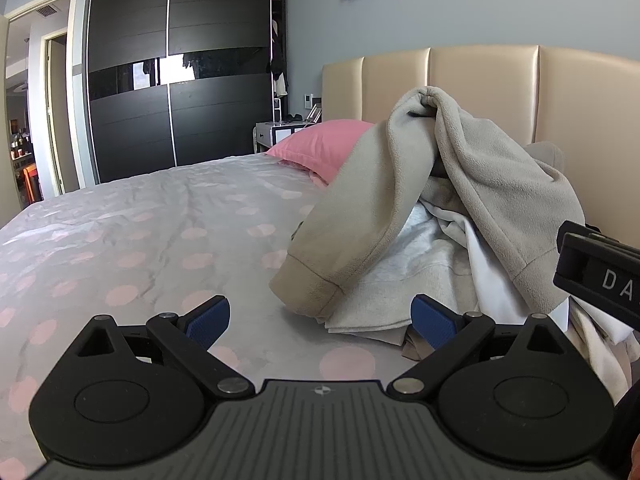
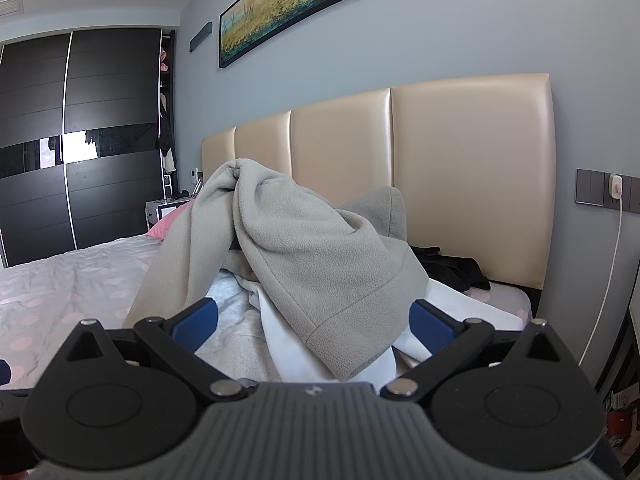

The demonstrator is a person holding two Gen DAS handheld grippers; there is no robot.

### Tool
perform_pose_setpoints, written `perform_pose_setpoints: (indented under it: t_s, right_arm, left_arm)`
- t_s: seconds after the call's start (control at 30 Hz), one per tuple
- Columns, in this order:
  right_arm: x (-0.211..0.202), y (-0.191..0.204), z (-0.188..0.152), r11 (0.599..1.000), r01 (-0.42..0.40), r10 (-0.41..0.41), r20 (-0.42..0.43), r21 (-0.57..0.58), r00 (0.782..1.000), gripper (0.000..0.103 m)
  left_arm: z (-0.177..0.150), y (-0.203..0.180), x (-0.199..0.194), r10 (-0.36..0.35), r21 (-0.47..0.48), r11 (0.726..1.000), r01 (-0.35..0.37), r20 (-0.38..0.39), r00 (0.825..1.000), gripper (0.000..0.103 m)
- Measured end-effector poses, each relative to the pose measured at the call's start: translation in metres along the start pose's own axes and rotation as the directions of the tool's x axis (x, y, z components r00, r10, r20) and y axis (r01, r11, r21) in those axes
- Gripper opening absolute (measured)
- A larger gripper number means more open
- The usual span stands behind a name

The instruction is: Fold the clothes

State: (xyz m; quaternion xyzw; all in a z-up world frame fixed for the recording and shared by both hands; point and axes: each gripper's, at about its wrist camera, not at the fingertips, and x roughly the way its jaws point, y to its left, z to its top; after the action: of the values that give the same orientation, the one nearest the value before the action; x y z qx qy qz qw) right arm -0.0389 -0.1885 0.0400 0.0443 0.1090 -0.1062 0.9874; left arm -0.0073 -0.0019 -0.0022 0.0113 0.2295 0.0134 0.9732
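Observation:
A pile of clothes lies on the bed by the headboard. A beige-grey fleece garment sits heaped on top, one cuffed sleeve hanging toward me. It also shows in the right wrist view. Under it lie a light grey sweatshirt and a white garment. My left gripper is open and empty, just in front of the pile's left edge. My right gripper is open, its fingers straddling the fleece hem without closing on it. Its body shows at the right edge of the left wrist view.
The bed has a grey spread with pink dots, a pink pillow and a beige padded headboard. A black garment lies by the headboard. A dark wardrobe and a nightstand stand beyond. A charger cable hangs at right.

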Motion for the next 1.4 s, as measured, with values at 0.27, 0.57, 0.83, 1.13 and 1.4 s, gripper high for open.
perform_pose_setpoints:
  t_s: [0.27, 0.57, 0.83, 1.13, 1.4]
  right_arm:
    - [0.001, 0.002, 0.003, 1.000, 0.004, -0.004, -0.012, -0.010, 1.000, 0.102]
    - [0.041, 0.001, 0.045, 0.997, -0.062, 0.060, -0.044, -0.034, 0.997, 0.102]
    - [0.126, 0.018, 0.080, 0.985, -0.119, 0.108, -0.096, -0.125, 0.990, 0.078]
    - [0.206, 0.044, 0.059, 0.964, -0.119, 0.080, -0.168, -0.238, 0.983, 0.075]
    - [0.228, 0.049, 0.058, 0.954, -0.045, 0.008, -0.124, -0.295, 0.992, 0.016]
  left_arm:
    - [0.003, 0.003, 0.003, 0.011, -0.039, 0.999, -0.011, 0.014, 1.000, 0.098]
    - [0.049, 0.006, 0.034, -0.059, 0.013, 0.998, 0.059, 0.020, 0.998, 0.095]
    - [0.081, -0.014, 0.113, -0.147, 0.116, 0.981, 0.153, -0.058, 0.987, 0.077]
    - [0.066, -0.046, 0.197, -0.234, 0.179, 0.949, 0.258, -0.147, 0.961, 0.059]
    - [0.084, -0.046, 0.226, -0.271, 0.110, 0.951, 0.290, -0.159, 0.949, 0.009]
